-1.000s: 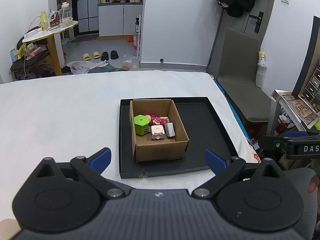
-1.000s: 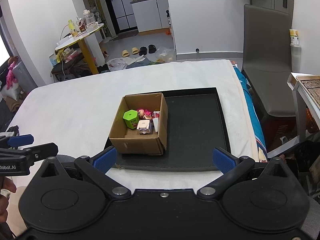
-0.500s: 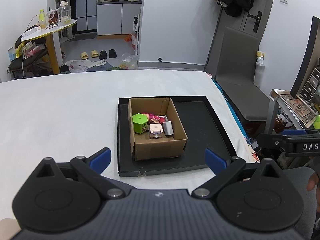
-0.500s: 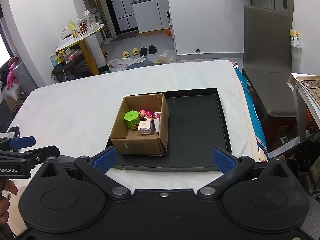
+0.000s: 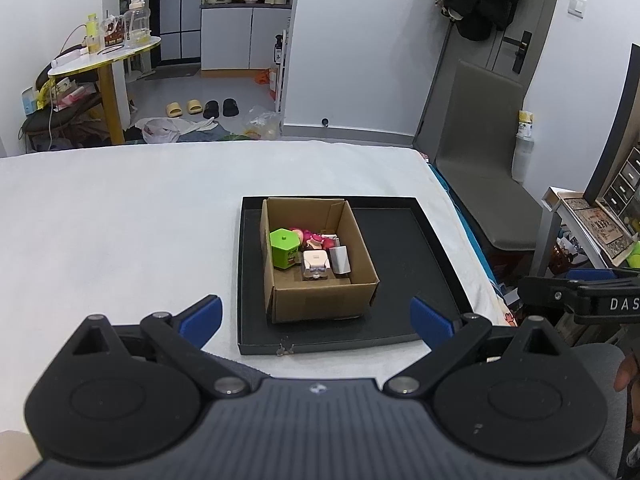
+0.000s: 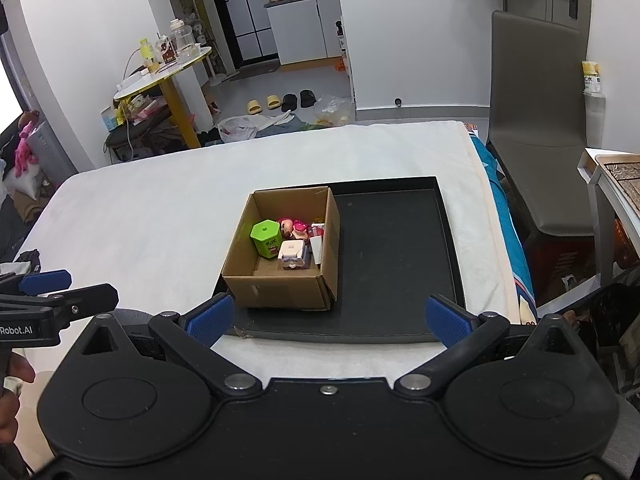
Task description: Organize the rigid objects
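Observation:
An open cardboard box (image 5: 320, 300) (image 6: 280, 290) stands in the left part of a black tray (image 5: 400, 240) (image 6: 396, 240) on a white-covered table. Inside it are a green hexagonal container (image 5: 284, 247) (image 6: 266, 238), a white blocky toy (image 5: 316, 264) (image 6: 293, 254), pink figures (image 5: 314, 239) (image 6: 298, 227) and a white card (image 5: 340, 259). My left gripper (image 5: 316, 318) is open and empty, held back from the tray's near edge. My right gripper (image 6: 328, 318) is open and empty, also short of the tray.
The white table (image 5: 120, 220) spreads to the left. The tray's right half (image 6: 400, 260) is bare. A grey chair (image 6: 540, 140) stands right of the table. A shelf unit (image 5: 600, 220) stands at the right. A yellow side table (image 6: 168, 72) is far back left.
Both grippers have drifted back and up slightly, so the box and tray sit a little higher in both views. Both stay open.

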`<state>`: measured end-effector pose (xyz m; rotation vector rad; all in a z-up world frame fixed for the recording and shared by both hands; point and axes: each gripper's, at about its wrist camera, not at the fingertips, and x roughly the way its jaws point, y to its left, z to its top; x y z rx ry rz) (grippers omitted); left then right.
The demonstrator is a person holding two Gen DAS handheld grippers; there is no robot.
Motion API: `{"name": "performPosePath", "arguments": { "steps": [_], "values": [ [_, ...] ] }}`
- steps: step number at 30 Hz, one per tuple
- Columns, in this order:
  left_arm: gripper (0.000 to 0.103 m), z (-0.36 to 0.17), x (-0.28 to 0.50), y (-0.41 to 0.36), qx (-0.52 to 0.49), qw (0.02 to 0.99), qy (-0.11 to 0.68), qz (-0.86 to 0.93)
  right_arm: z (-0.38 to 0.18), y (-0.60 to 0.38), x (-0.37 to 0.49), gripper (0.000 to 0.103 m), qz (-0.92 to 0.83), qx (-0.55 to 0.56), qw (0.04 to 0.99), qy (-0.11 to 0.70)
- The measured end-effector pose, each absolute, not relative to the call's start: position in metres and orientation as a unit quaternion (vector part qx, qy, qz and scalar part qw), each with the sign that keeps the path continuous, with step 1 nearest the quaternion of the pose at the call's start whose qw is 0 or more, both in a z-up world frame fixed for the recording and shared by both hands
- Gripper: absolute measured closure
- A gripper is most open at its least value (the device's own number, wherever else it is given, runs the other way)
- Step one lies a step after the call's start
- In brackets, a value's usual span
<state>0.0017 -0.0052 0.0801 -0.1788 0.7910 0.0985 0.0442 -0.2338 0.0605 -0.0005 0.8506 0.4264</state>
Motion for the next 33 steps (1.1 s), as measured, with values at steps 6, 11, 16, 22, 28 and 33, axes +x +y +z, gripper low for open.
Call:
{"name": "performPosePath", "arguments": {
  "steps": [6, 11, 16, 22, 28, 33],
  "values": [
    [0.004, 0.081, 0.001, -0.006, -0.087, 0.918, 0.386, 0.044, 0.060, -0.235, 0.046, 0.000, 0.205, 0.001, 0.888, 0.411],
    [0.004, 0.080, 0.002, -0.005, -0.087, 0.917, 0.386, 0.045, 0.061, -0.235, 0.046, 0.000, 0.206, 0.001, 0.888, 0.411],
    [0.004, 0.080, 0.002, -0.004, -0.088, 0.917, 0.385, 0.047, 0.058, -0.234, 0.046, 0.000, 0.207, -0.002, 0.888, 0.412],
    [0.004, 0.078, 0.001, -0.001, -0.096, 0.918, 0.383, 0.048, 0.056, -0.233, 0.047, 0.000, 0.206, -0.001, 0.886, 0.415],
    [0.004, 0.075, 0.003, 0.001, -0.097, 0.917, 0.384, 0.049, 0.052, -0.232, 0.048, 0.000, 0.205, 0.000, 0.884, 0.420],
    [0.004, 0.072, 0.008, 0.000, -0.095, 0.916, 0.388, 0.045, 0.049, -0.230, 0.050, 0.000, 0.206, -0.001, 0.881, 0.427]
  ]
}}
